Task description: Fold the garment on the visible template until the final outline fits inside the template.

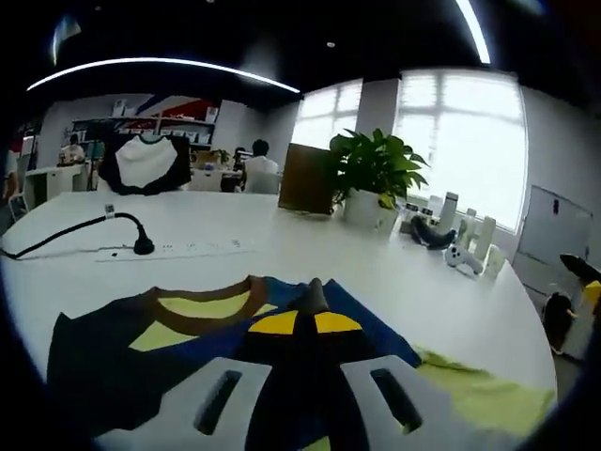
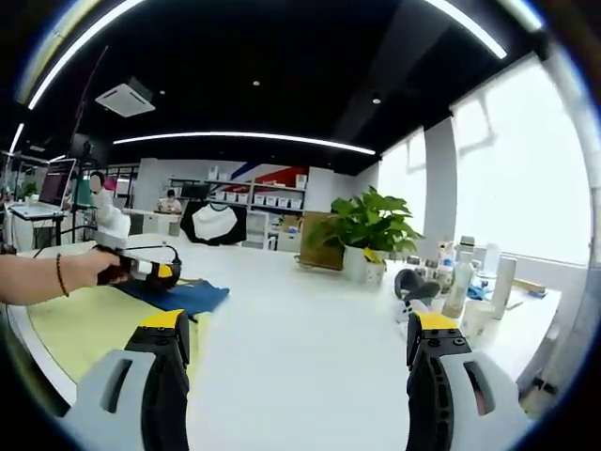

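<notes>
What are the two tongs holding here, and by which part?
The left tongs are shut over the blue garment just below its brown collar; a real pinch of cloth cannot be confirmed. The right tongs are open and hold nothing.

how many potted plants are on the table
1: the potted plant stands at the white table's far side by the window, beyond the garment. Others may be hidden.

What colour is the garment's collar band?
Brown, on the garment's collar band; clearest in the left gripper view.

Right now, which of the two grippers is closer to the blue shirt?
Left. The left gripper sits shut, right over the blue shirt near its collar. The right gripper hangs open above bare white table, off to the shirt's side.
</notes>
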Demonstrator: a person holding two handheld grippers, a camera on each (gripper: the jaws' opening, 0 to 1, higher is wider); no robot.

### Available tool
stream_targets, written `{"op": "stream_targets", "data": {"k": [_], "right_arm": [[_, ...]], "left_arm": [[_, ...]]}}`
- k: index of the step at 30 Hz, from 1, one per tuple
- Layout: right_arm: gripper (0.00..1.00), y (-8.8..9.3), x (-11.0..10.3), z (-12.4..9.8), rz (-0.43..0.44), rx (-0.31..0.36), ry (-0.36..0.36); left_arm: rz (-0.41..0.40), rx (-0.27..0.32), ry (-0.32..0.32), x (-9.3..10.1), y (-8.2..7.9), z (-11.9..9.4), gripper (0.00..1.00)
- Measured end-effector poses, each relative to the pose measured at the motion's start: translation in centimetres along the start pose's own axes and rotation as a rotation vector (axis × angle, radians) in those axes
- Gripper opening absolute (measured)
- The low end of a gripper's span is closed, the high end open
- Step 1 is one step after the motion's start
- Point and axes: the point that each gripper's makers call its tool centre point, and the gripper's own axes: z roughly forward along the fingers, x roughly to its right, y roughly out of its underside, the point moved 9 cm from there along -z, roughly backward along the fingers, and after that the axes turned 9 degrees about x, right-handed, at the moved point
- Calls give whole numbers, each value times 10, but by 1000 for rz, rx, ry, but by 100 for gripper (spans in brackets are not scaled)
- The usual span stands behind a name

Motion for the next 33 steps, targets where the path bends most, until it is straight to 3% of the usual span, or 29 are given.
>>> {"op": "stream_targets", "data": {"k": [8,23,27,29,31,33], "right_arm": [[99,1,1,0,0,-6,1],[99,4,1,-1,9,-14,5],[99,4,1,-1,13,-18,4],[99,4,1,-1,14,-18,4],[99,4,1,-2,14,-17,4],[99,4,1,-2,14,-18,7]], "left_arm": [[77,-36,21,2,14,2,3],[98,-75,70,6,32,1,6],[103,-61,87,6,32,-1,9],[95,-45,106,6,30,-4,18],[66,17,137,8,22,-8,37],[84,10,127,6,16,-13,52]]}}
